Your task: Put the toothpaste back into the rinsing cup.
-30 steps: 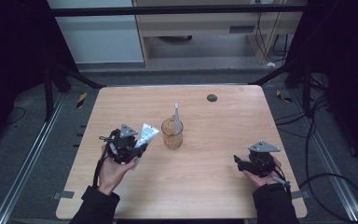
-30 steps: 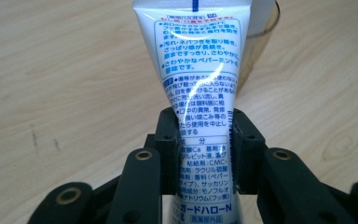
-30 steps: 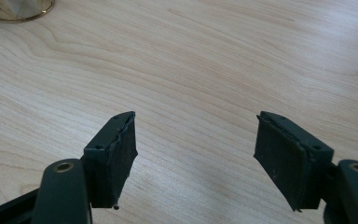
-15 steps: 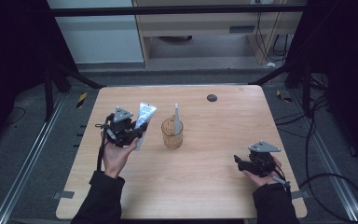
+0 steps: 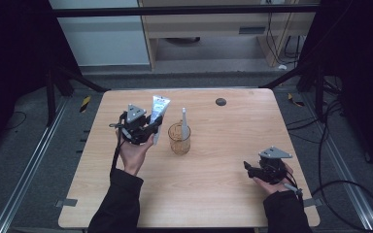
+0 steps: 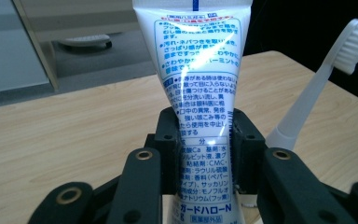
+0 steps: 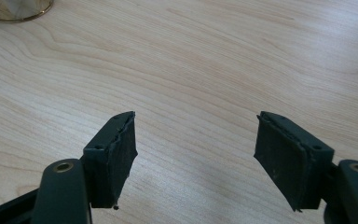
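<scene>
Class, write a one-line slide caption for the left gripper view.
Left gripper jaws clamp a white toothpaste tube; a toothbrush leans behind at right.

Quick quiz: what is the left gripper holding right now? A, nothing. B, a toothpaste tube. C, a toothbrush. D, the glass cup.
B: the left gripper has its jaws closed on the white toothpaste tube, while the toothbrush stands apart in the cup.
</scene>
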